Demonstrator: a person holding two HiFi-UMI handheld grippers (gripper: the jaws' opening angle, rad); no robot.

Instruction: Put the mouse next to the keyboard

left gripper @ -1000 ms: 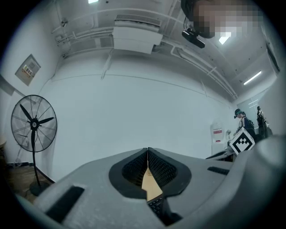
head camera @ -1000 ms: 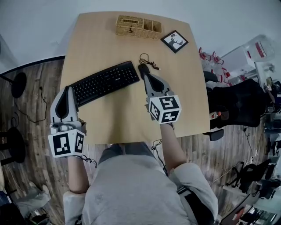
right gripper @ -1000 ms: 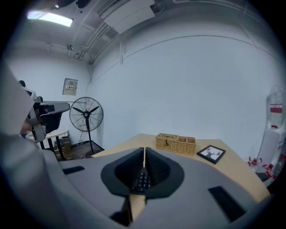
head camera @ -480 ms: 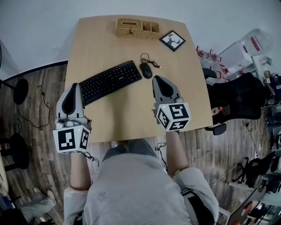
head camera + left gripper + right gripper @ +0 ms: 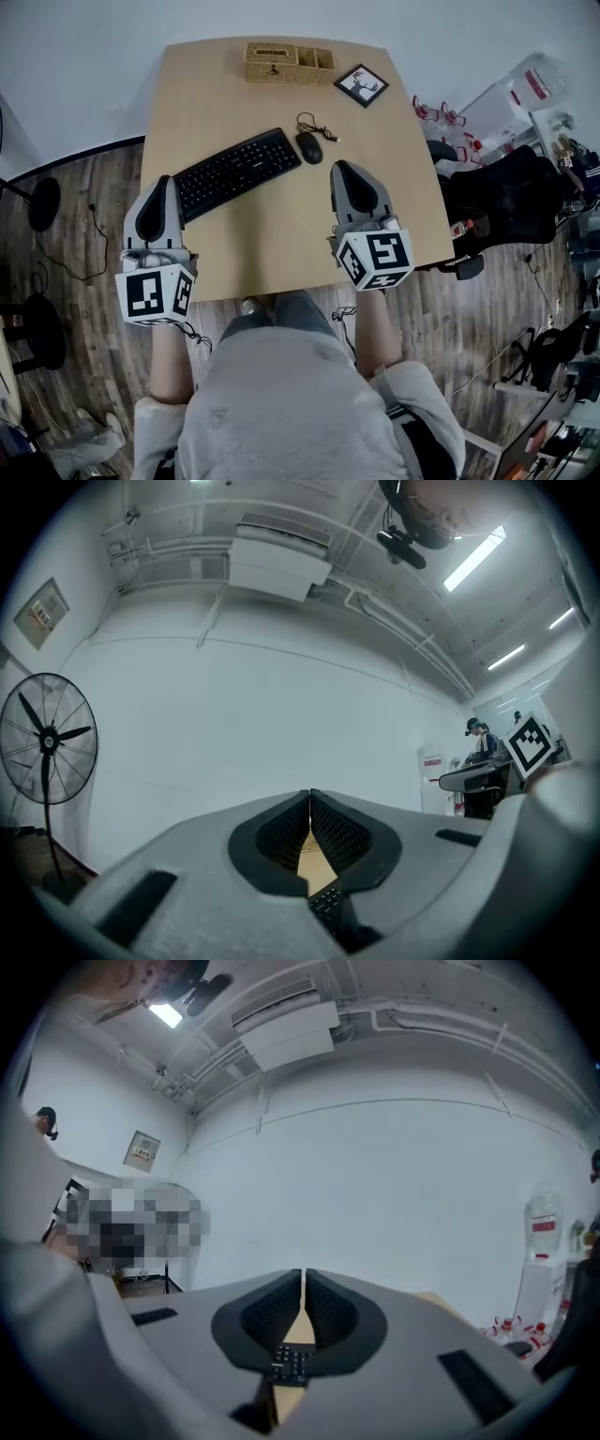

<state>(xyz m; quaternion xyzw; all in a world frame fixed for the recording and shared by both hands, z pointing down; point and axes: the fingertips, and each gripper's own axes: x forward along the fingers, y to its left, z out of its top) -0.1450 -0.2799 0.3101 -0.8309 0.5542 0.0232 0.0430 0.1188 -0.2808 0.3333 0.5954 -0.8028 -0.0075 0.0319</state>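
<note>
- Just right of the keyboard (image 5: 237, 172), off its right end: mouse (image 5: 308, 147), close, prob. not touching; cable (image 5: 319, 128) bunched behind it.
- right gripper (image 5: 339, 168), right of keyboard & nearer the person: jaws together, nothing btwn them.
- left gripper (image 5: 161, 179), by keyboard's left end: jaws together too, empty.
- Placement looks done, imo. If a tweak's needed, come in from above w/o brushing mouse or snagging cable.
</note>
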